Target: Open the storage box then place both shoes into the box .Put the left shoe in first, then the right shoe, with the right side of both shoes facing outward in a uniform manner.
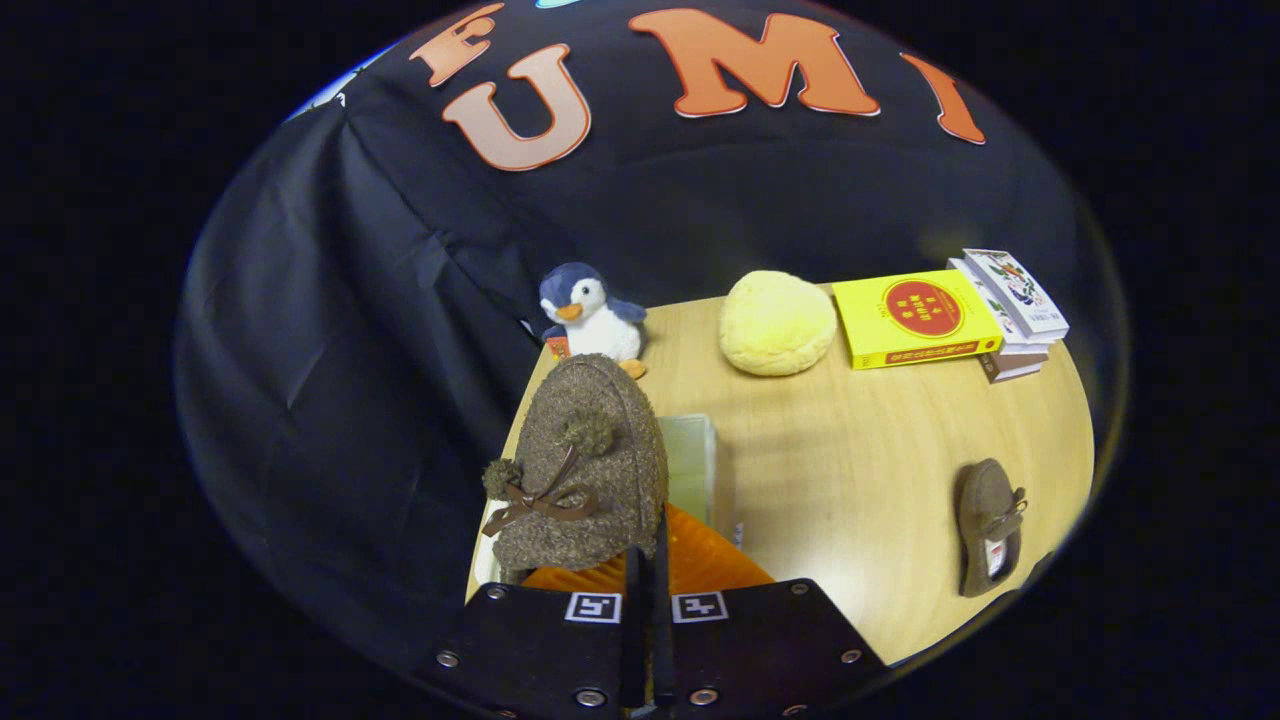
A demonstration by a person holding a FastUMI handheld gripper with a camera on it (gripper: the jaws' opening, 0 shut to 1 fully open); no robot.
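Shoe [580,470] over storage box [690,460]; second shoe [990,525] well right.

1. The counter [850,470] is a light wood-grain top that stands against the booth's black cloth wall.
2. A plush penguin [590,315] sits upright at the counter's far corner, close to the cloth.
3. A round yellow cushion [778,322] lies near the far edge, between the penguin and a yellow book [915,318].
4. The yellow book lies flat and touches a small stack of books [1012,310] on its far side.
5. A brown shoe [990,525] lies alone on bare wood, well apart from the rest.
6. A clear storage box [690,455] with an orange lid [700,565] rests just ahead of the fingers.
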